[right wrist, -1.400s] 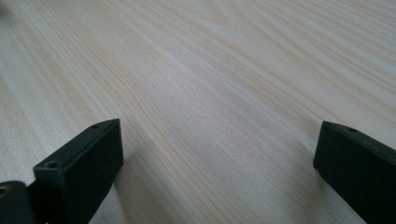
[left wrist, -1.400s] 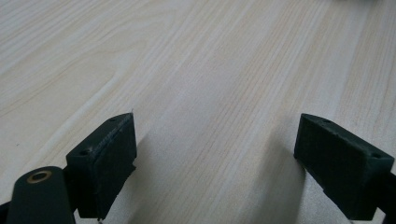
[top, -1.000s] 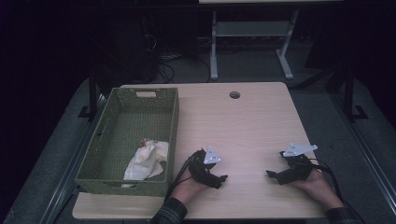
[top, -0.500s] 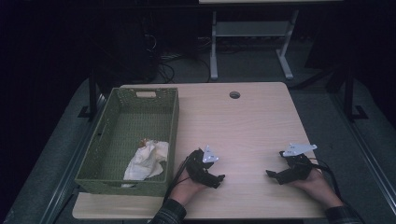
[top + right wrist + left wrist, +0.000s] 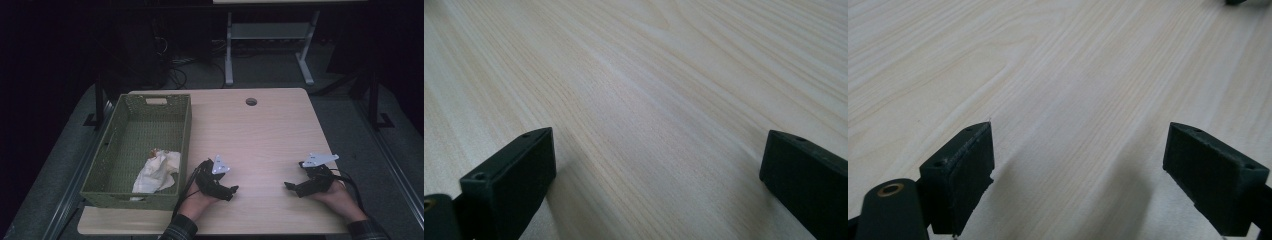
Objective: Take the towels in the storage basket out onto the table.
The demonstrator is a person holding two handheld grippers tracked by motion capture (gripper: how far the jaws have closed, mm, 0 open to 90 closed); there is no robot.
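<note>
i'm looking down on a pale wood table in a dark room, working left to right. at the far left a green woven basket is sitting on the table, its long side running away from me and a handle slot cut in its far end. a crumpled white cloth is lying inside it, in the near right corner, with a small brownish patch at its top edge. i can't read any brand, label or writing on the basket, the cloth or the table.

just right of the basket's near corner, my left gripper is resting low on the table near the front edge, held in my left hand, a grey plate on top of it. in the left gripper view its jaws are standing wide apart, with nothing but bare wood grain between them.

well apart to the right, my right gripper is lying near the front edge too, pointing toward the left one, my right hand behind it and a cable trailing off. in the right gripper view its jaws are also spread wide over bare wood.

near the table's far edge, a round hole is showing.
</note>
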